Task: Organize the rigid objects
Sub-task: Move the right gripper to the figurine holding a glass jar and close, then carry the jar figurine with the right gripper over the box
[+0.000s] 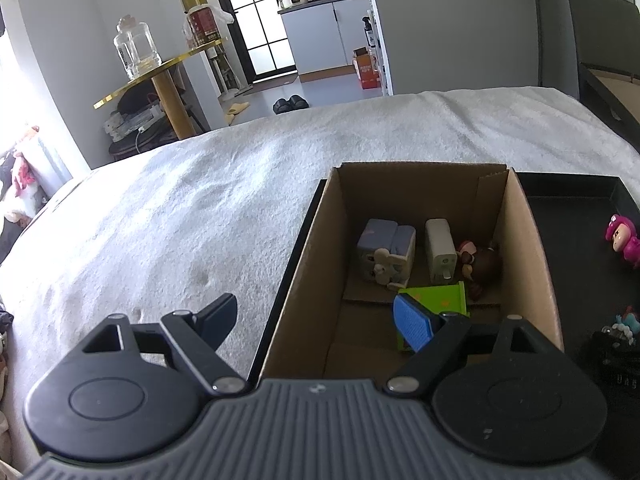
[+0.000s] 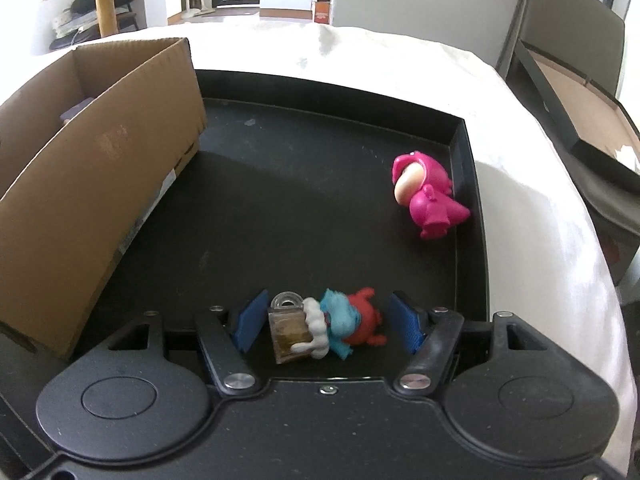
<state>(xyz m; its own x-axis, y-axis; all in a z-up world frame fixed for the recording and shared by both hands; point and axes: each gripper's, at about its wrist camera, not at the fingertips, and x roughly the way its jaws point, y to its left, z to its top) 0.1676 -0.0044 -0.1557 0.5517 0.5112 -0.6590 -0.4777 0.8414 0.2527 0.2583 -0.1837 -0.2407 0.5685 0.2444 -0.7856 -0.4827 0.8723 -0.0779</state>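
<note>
- Our right gripper (image 2: 326, 322) stands spread wide, its blue pads on either side of a small plastic figurine in red and teal with a white frill and a clear brownish block (image 2: 326, 326) (slightly blurred); neither pad touches it as far as we can tell.
- To close well, we judge we should centre the toy between the pads and squeeze across its long axis, catching block and red body together so it does not twist.
- Ahead and to the right of that gripper, a magenta hooded plastic figurine (image 2: 428, 196) lies against the far right wall of the shallow black tray (image 2: 320, 80).
- Our left gripper (image 1: 326, 314) hangs released and empty, straddling the near left wall of the open brown cardboard box (image 1: 524, 236).
- In the box ahead of it sit a lavender block toy (image 1: 386, 254), a white rectangular piece (image 1: 440, 256), a brown-haired doll (image 1: 482, 266) and a green block (image 1: 440, 296).
- Room for moving: the tray floor between toy and box is bare, but the box wall to the left stands tall (lift before crossing). The tray rests on a white-covered bed (image 1: 200, 200).
</note>
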